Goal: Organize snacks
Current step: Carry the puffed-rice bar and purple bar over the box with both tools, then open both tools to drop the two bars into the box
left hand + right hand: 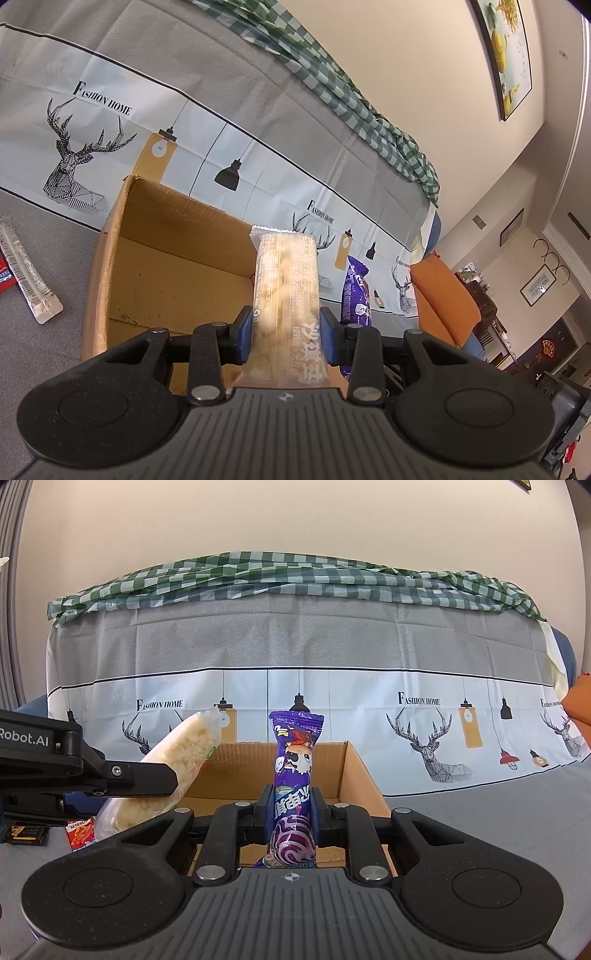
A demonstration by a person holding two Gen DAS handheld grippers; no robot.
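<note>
While the left gripper (286,332) clamps its blue pads on a clear-wrapped pale rice-crisp bar (286,280), that bar juts up and forward above the open cardboard box (147,258), whose visible floor is bare. The right gripper (293,808) is pinched tight on a purple snack packet (293,775) printed with a cartoon cow, held upright over the near edge of the same box, just beside the bar. On the grey cloth (44,350) left of the box lie a long silvery sachet (31,273) and a red packet (79,834).
</note>
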